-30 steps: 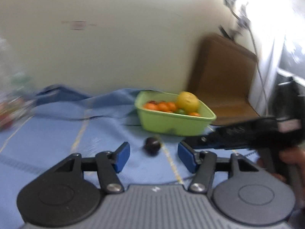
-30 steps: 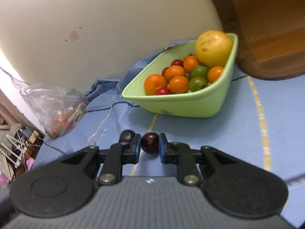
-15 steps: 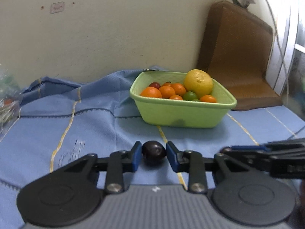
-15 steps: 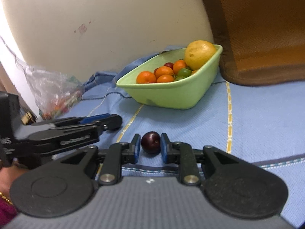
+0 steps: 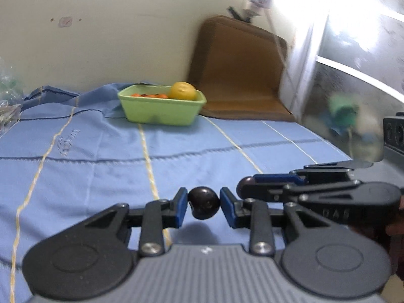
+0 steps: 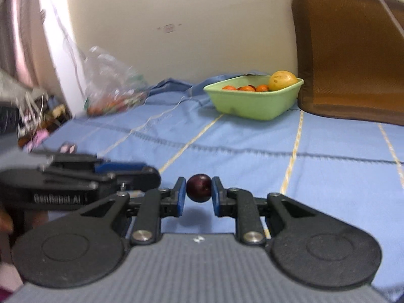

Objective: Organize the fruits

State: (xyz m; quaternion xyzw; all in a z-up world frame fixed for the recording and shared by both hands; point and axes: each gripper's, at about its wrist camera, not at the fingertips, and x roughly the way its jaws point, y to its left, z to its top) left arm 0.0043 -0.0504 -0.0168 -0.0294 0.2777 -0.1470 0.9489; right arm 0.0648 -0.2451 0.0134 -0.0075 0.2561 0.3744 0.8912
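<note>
My left gripper (image 5: 203, 203) is shut on a dark plum (image 5: 203, 205), lifted above the blue cloth (image 5: 101, 171). My right gripper (image 6: 199, 189) is shut on a second dark red plum (image 6: 199, 188), also off the cloth. In the left wrist view the right gripper (image 5: 246, 185) reaches in from the right with its plum at its tip. The right wrist view shows the left gripper's fingers (image 6: 141, 174) entering from the left. A green tub (image 5: 161, 107) of oranges and a large yellow fruit (image 5: 183, 91) stands far back by the wall; the same green tub (image 6: 255, 99) appears in the right wrist view.
A brown cushion (image 5: 240, 70) leans against the wall right of the tub. A clear plastic bag (image 6: 111, 91) with fruit lies at the cloth's far left. Clutter (image 6: 32, 118) sits beyond the left edge, and a bright window side (image 5: 353, 75) on the right.
The left gripper closed on the plum that lay on the cloth. Both grippers then pulled back from the tub with their plums, so the tub now looks much smaller and farther.
</note>
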